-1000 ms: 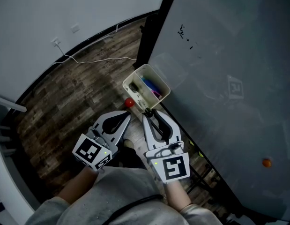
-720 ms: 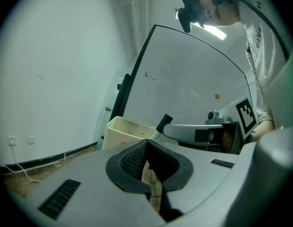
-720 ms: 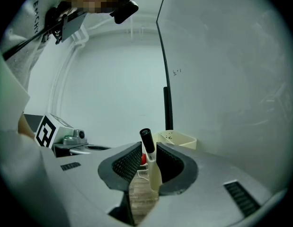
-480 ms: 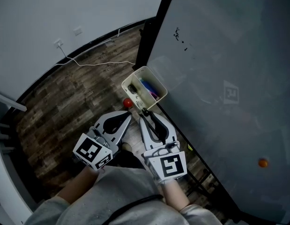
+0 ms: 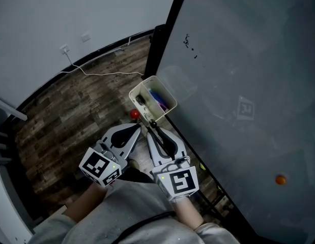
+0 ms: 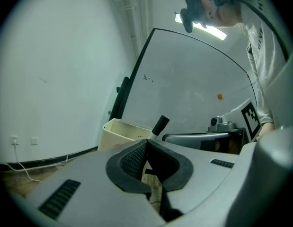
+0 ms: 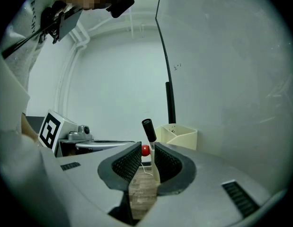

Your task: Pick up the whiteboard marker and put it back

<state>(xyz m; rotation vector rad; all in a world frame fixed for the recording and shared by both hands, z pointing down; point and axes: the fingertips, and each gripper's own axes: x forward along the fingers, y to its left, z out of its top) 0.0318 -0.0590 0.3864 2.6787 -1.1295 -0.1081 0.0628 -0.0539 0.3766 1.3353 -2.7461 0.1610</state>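
Note:
A whiteboard marker [image 7: 151,143] with a black cap and white barrel stands tilted between the jaws of my right gripper [image 7: 147,151], which is shut on it. In the head view that gripper [image 5: 151,126] is just below the cream bin [image 5: 140,90] fixed at the whiteboard's lower edge, and the marker's cap [image 5: 153,122] points at the bin. Several pens lie in the bin. My left gripper [image 5: 140,129] is close beside the right one, its pads [image 6: 137,157] meeting with nothing between them. From the left gripper view the cap [image 6: 160,125] shows in front of the bin [image 6: 119,129].
The grey whiteboard [image 5: 238,60] fills the right side, with a black frame post [image 5: 163,34] and an orange magnet [image 5: 281,179]. A red ball [image 5: 133,114] sits by the bin. A white cable [image 5: 96,72] runs over the wooden floor from a wall socket [image 5: 64,49].
The head view has shifted, so the bin and both grippers sit a little further left. The right gripper still holds the marker just below the bin; the left stays shut beside it.

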